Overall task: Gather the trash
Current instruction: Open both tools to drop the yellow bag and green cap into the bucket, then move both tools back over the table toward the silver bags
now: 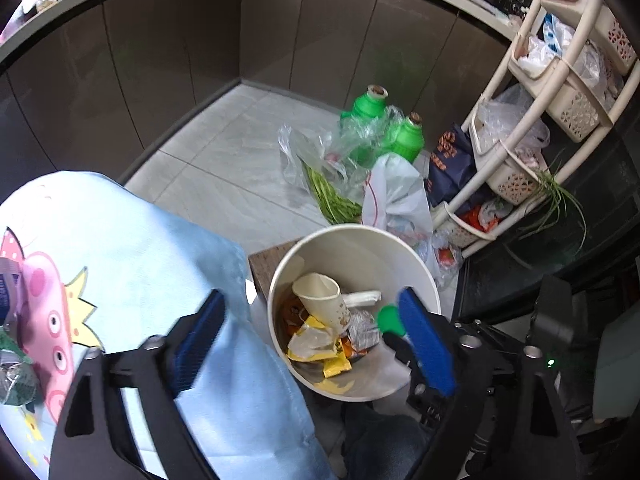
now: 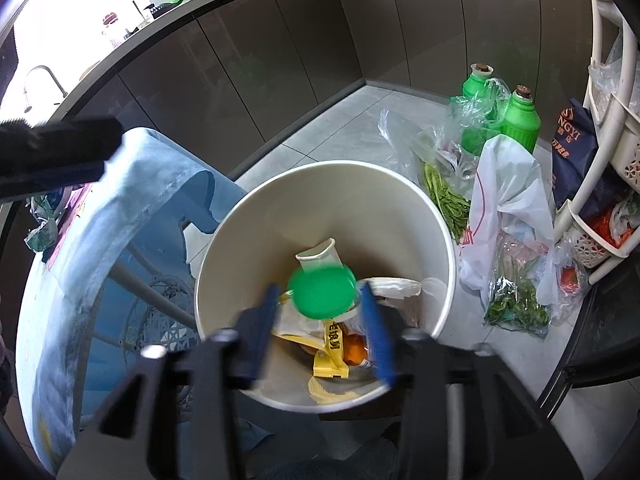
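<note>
Over the mouth of the white trash bucket point(image 2: 436, 216) the right gripper point(image 2: 322, 330) has a round green lid point(image 2: 322, 294) between its blue fingers point(image 2: 378, 336); the lid is blurred, and whether the fingers pinch it or have just let go cannot be told, since a gap seems to show on the left side. The left wrist view shows the same green lid point(image 1: 389, 319) beside that gripper's black body, above the bucket's point(image 1: 352, 236) inside. In the bucket already lie a crushed paper cup point(image 2: 320, 256), yellow snack wrappers point(image 2: 332, 354) and a white crumpled piece point(image 2: 394, 285). The left gripper point(image 1: 316, 342) hangs wide open and empty, one finger over the light blue cartoon tablecloth point(image 1: 132, 248), the other over the bucket's rim. On the table's left edge lie green crumpled wrappers point(image 1: 16, 380), probably the next rubbish to fetch. To do this step well, the lid should be dropped from well inside the rim, near the middle, so that it cannot glance off the wall or the upright cup and bounce to the tiled floor point(image 2: 352, 120). The fingers ought to open fully and then lift straight up, clear of the rim, before swinging away. The green bottles point(image 2: 520, 120) and the bags of vegetables point(image 2: 448, 196) on the floor beside the bucket look like groceries, not rubbish, so they are best left alone.
</note>
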The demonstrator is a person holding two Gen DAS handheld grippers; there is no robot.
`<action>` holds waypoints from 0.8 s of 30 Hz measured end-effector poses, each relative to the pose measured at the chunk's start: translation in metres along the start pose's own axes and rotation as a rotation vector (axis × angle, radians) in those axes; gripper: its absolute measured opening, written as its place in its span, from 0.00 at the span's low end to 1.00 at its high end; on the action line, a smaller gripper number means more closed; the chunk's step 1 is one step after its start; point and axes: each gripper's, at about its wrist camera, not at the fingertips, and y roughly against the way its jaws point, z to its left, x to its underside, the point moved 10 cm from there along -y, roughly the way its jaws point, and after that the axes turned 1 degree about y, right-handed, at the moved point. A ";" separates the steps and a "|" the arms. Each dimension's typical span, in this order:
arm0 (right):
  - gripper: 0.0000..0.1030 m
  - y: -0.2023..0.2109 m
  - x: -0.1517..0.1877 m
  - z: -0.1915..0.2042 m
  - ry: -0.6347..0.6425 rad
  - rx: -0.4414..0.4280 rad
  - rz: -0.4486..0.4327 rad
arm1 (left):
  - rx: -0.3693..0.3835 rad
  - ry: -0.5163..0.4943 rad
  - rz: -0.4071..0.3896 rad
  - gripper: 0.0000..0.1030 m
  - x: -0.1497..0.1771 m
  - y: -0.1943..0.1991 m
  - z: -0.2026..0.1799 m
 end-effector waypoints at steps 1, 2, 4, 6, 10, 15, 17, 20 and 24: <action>0.76 0.001 -0.001 0.000 0.001 0.006 -0.010 | -0.004 0.007 -0.015 0.92 -0.001 0.003 0.002; 0.79 0.004 -0.002 0.001 0.005 0.006 -0.022 | -0.004 0.014 -0.027 0.92 -0.002 0.007 0.004; 0.86 0.008 -0.002 0.005 0.016 -0.007 -0.029 | 0.001 0.029 -0.030 0.92 -0.002 0.010 0.006; 0.96 0.012 -0.003 0.008 0.026 -0.011 -0.033 | -0.004 0.040 -0.035 0.92 -0.002 0.014 0.009; 0.96 0.023 -0.008 0.016 0.045 -0.008 -0.042 | -0.018 0.054 -0.050 0.92 0.004 0.028 0.016; 0.96 0.043 -0.017 0.031 0.060 0.001 -0.061 | -0.039 0.071 -0.085 0.92 0.012 0.054 0.024; 0.96 0.052 -0.020 0.039 0.071 0.001 -0.069 | -0.052 0.083 -0.100 0.92 0.017 0.067 0.029; 0.96 0.067 -0.025 0.055 0.092 -0.005 -0.085 | -0.071 0.100 -0.133 0.92 0.024 0.090 0.040; 0.97 0.085 -0.031 0.080 0.125 -0.022 -0.105 | -0.099 0.133 -0.181 0.92 0.037 0.123 0.057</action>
